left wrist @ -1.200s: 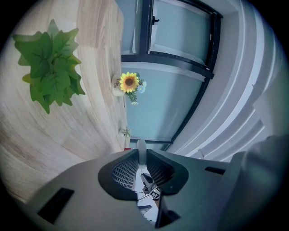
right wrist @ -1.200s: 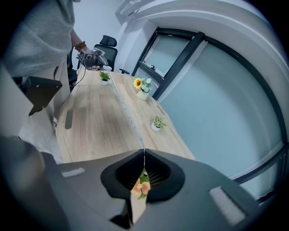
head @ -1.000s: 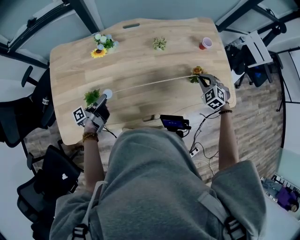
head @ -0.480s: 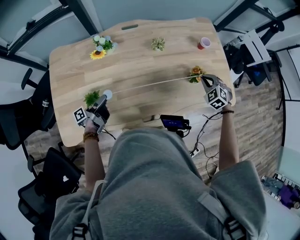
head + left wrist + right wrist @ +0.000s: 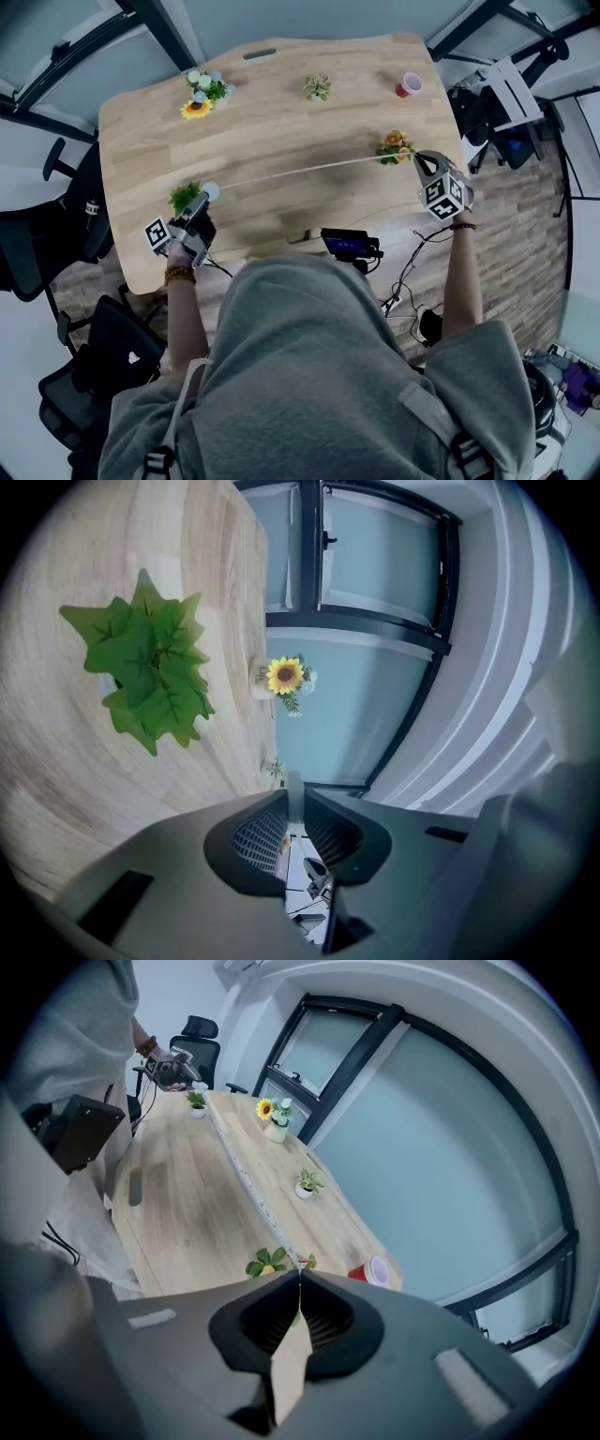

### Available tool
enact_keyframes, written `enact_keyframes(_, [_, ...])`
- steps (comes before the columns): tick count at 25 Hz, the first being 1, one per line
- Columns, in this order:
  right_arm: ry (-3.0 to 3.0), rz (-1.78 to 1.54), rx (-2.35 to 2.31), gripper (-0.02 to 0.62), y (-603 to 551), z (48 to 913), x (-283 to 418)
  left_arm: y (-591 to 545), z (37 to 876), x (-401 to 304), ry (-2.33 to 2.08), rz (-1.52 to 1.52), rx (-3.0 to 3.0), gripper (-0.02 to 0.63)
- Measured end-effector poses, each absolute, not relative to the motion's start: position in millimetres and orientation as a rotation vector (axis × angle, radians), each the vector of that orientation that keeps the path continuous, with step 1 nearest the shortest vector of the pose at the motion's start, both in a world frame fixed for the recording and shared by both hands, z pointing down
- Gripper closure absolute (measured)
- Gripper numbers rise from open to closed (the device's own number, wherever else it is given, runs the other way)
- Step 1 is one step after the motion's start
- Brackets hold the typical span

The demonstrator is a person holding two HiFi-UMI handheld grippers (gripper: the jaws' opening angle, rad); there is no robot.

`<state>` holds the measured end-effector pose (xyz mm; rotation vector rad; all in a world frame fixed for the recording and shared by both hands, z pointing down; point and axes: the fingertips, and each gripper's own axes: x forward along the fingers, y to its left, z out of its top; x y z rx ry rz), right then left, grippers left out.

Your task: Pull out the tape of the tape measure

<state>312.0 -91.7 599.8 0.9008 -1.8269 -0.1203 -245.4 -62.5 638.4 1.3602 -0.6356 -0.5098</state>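
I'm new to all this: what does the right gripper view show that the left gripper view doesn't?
Only the right gripper view: the tape stretched along the wooden table, its end pinched in the right claw, plus a red cup and a black office chair. Only the left gripper view: the pale tape measure case clamped in the left claw, up close. Both: that table, the sunflower vase, a leafy green plant and the big windows.

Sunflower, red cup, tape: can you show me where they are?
Sunflower [image 5: 197,107], head view, on its yellow bloom.
Red cup [image 5: 411,86], head view, on its open top.
Tape [image 5: 309,169], head view, on its stretched middle.
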Motion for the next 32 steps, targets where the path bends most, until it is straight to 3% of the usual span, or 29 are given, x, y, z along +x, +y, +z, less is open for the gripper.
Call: enact_keyframes(32, [-1.755, -0.048, 0.975, 0.58, -95.2, 612.9, 334.7, -61.6, 643.0, -245.4, -0.634, -0.522, 1.326, 0.541])
